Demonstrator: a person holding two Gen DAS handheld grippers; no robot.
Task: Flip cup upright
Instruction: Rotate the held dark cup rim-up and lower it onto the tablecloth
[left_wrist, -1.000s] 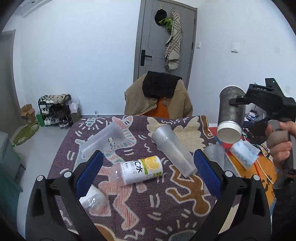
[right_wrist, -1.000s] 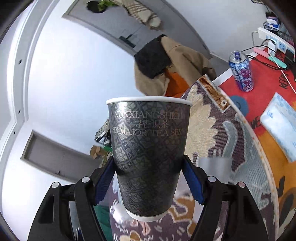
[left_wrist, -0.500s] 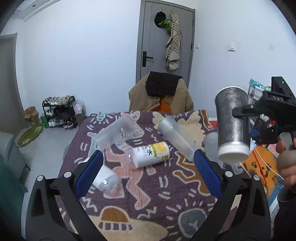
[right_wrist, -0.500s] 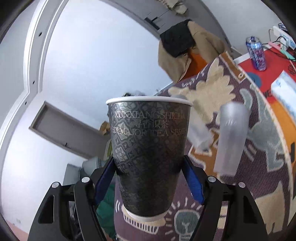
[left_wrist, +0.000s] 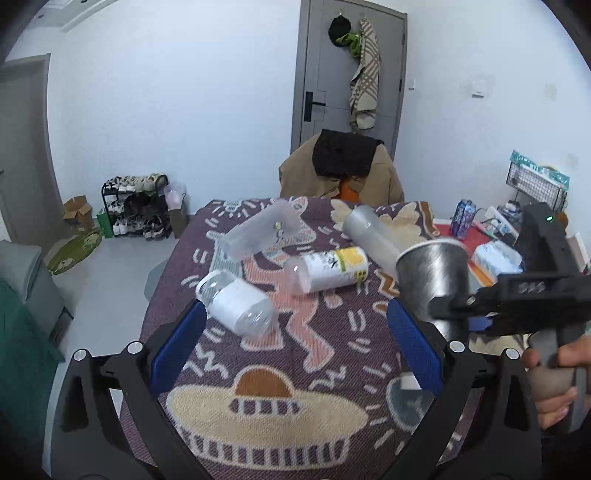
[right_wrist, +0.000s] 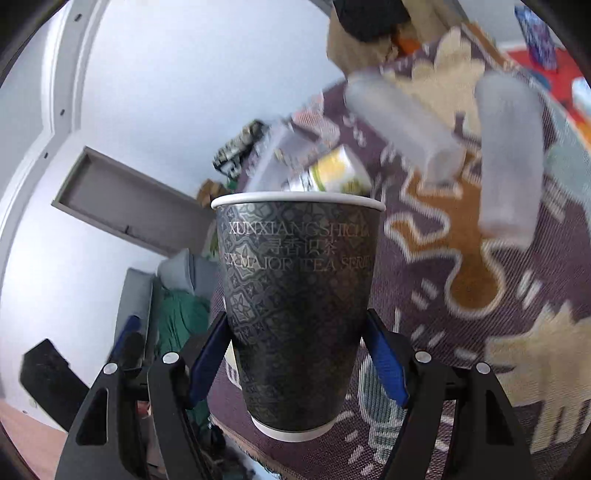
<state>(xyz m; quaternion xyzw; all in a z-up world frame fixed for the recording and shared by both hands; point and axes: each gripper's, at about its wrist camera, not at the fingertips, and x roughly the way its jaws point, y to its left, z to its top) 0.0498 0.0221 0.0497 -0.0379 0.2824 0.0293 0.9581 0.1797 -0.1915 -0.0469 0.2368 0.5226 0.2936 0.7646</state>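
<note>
My right gripper is shut on a dark patterned paper cup, its blue pads against both sides. In the left wrist view the same cup hangs above the right side of the table with its rim up, held by the right gripper. My left gripper is open and empty, low over the near part of the patterned tablecloth.
On the cloth lie a frosted cup, a clear tumbler, a yellow-label bottle and a white-label bottle. A draped chair stands behind the table. A can and tissue pack sit at right.
The right gripper has turned the paper cup from rim-down to rim-up and lowered it toward the table. The left gripper has pulled back and risen, so more of the cloth shows.
</note>
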